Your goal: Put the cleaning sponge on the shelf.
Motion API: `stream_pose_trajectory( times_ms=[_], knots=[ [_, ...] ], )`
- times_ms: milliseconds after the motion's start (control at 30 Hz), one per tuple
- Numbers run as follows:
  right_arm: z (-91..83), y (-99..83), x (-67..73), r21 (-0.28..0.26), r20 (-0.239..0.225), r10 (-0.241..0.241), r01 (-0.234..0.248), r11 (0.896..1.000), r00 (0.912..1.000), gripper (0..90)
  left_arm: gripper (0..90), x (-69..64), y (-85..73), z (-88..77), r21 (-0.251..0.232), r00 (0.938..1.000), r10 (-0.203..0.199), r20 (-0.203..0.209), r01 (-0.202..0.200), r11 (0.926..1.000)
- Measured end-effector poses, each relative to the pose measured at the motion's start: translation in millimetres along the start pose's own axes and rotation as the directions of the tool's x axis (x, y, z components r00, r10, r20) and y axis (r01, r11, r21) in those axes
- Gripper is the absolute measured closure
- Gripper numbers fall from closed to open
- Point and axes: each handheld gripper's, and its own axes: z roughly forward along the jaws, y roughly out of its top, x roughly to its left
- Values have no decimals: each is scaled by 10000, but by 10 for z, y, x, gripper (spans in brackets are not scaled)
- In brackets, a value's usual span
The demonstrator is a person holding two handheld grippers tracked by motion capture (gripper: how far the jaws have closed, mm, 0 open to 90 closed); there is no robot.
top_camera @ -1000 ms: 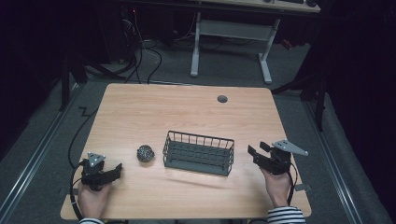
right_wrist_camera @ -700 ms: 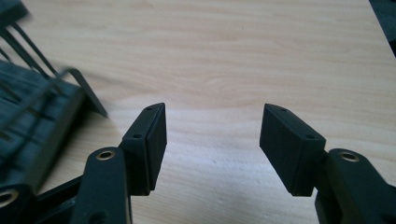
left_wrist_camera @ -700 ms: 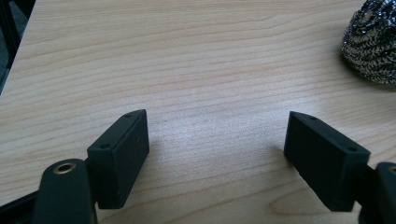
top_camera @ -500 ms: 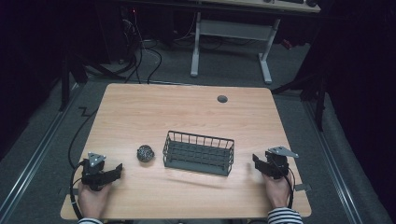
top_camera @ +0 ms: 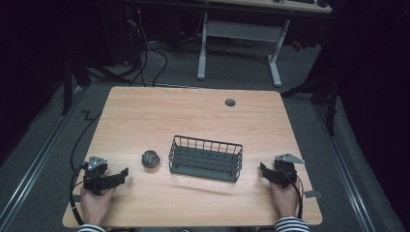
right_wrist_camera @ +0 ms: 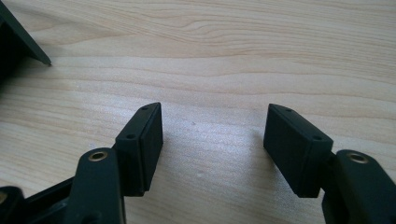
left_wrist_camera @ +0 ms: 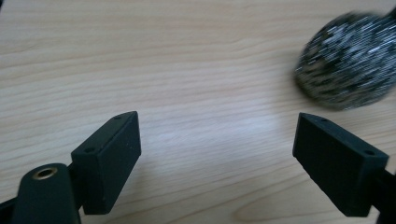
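Two hand-held grippers rest low on a wooden counter, both spread and holding nothing

High view: a light wooden counter (top_camera: 193, 116) fills the middle of the frame, with dark floor and the legs of another desk beyond it at the top. A dark wire basket (top_camera: 205, 158) stands just below the centre of the frame, its long side running across. Just to its left, apart from it, lies a small round ball of grey metallic scouring wool (top_camera: 151, 159). A small dark round grommet (top_camera: 230, 102) sits in the counter above and right of centre.

At lower left, the left hand-held gripper (top_camera: 120, 175) is held by a hand (top_camera: 95, 205) that enters from the bottom edge, with a striped cuff showing. Its jaws point rightward, toward the scouring wool but short of it. At lower right, the right hand-held gripper (top_camera: 264, 170) is held by the other hand (top_camera: 284, 200), jaws pointing left, near the basket's right end without touching it.

Left gripper view: the two black jaws stand wide apart with bare wood between them; the scouring wool (left_wrist_camera: 350, 60) is blurred at upper right.

Right gripper view: the jaws are likewise spread over bare wood; a dark corner of the basket (right_wrist_camera: 18, 42) shows at upper left.
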Motion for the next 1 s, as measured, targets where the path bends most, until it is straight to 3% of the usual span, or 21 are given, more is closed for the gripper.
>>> stream_pose_trajectory(
  times_ms=[133,167,300,433,533,700,867,1000],
  knots=[
    [0,0,-1,0,-1,-4,4,10000,10000,377,155,-81,37,-71,-180,9989,177,440,-169,9997],
    [0,0,-1,2,-6,2,-2,10000,10000,377,155,-144,60,-110,-223,9971,414,643,-400,9990],
    [0,0,-1,3,-15,7,-7,10000,10000,376,152,-258,96,-154,-296,9932,784,857,-761,9967],
    [-1,0,0,8,-43,-11,11,10000,10000,374,150,-339,118,-152,-328,9899,911,1083,-880,9956],
    [0,-1,1,-5,-53,-23,23,10000,10000,374,149,-458,165,-86,-129,9840,1253,1267,-1247,9921],
    [0,-1,2,-5,-73,-45,45,10000,10000,373,150,-541,230,34,-10,9816,1293,1408,-1305,9914],
    [0,-1,1,-10,-73,-60,60,10000,10000,373,150,-662,318,206,194,9783,1628,1283,-1666,9858],
    [0,-1,1,-9,-73,-56,56,10000,10000,373,151,-707,364,317,351,9777,1682,1258,-1738,9842]
  ],
)
